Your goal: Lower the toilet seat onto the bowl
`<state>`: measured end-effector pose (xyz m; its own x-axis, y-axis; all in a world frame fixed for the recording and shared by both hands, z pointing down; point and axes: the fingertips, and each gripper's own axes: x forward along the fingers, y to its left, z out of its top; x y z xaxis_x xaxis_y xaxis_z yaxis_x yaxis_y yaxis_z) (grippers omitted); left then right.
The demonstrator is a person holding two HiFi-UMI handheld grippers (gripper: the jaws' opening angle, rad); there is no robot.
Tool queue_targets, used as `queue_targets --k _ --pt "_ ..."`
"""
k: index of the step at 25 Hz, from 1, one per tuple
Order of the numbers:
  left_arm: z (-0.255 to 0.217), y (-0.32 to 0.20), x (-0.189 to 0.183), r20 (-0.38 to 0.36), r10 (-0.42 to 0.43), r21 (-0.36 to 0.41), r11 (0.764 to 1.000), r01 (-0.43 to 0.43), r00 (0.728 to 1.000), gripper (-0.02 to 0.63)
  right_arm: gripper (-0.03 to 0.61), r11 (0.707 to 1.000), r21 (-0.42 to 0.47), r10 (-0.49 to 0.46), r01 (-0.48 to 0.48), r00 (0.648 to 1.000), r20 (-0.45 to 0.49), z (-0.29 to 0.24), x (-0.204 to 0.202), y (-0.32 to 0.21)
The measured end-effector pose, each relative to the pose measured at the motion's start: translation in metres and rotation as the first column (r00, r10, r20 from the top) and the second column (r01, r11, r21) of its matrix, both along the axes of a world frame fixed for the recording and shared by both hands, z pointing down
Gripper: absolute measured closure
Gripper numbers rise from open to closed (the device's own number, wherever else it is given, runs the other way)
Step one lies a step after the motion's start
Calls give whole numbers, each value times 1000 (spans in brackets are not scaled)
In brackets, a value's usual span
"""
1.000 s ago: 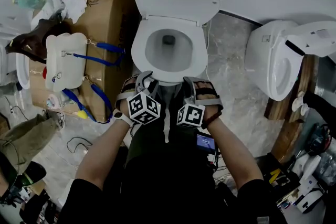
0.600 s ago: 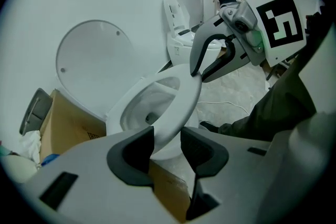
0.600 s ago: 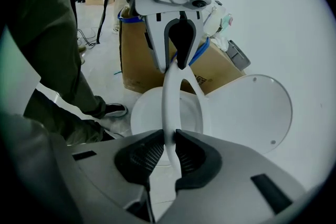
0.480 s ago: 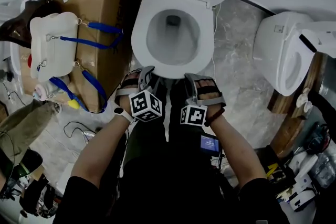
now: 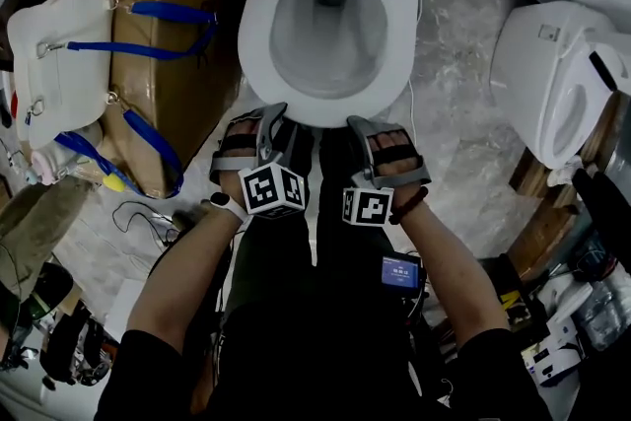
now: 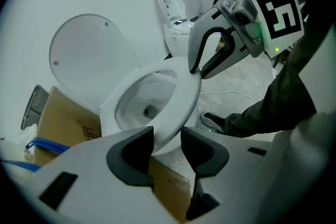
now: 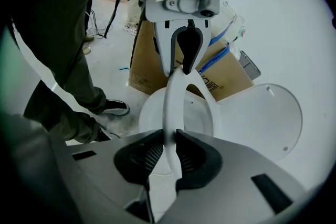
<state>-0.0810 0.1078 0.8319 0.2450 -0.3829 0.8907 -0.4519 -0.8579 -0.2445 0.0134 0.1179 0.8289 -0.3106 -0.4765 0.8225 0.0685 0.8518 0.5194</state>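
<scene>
Fingers (image 6: 131, 157) of our left gripper (image 6: 167, 139) stand apart and have just been opening. The front rim of the toilet seat (image 6: 184, 94) lies between them, with a gap showing on one side. On our right gripper (image 7: 169, 141) the fingers are pressed onto the same rim from both sides. Both grippers meet the seat at its front edge, side by side and close together. From the left gripper view the seat looks tilted, its front a little above the bowl (image 6: 142, 105), while the lid (image 6: 89, 55) stands upright behind it against the pale wall. From the head view our legs (image 5: 315, 242) stand directly in front of the bowl, and one dark shoe (image 6: 212, 120) shows on the marbled floor (image 5: 454, 113). A cardboard box (image 5: 192, 99) sits just beside the bowl on its left. A white bag (image 5: 59, 54) with blue straps lies on that box. A second toilet (image 5: 562, 64) stands well apart on the right, and a thin white cable runs along the floor between the two toilets. Loose clutter and dark cables lie on the floor at the lower left, away from the bowl.
</scene>
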Motion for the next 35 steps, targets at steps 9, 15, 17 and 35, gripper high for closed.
queue_targets --k 9,15,17,35 --pt "46 12 -1 47 34 -48 998 -32 998 442 477 998 -63 -34 33 999 -26 48 -2 13" --pt "68 17 1 31 24 -86 996 -22 999 440 472 995 -87 -53 49 998 -36 73 -1 17" --pt "74 19 2 19 0 -104 995 2 1000 442 472 995 -94 -44 40 998 -39 78 0 17" --pt "-1 -3 -7 -102 -235 -195 958 212 967 468 479 976 -150 159 -156 987 13 11 2 -47"
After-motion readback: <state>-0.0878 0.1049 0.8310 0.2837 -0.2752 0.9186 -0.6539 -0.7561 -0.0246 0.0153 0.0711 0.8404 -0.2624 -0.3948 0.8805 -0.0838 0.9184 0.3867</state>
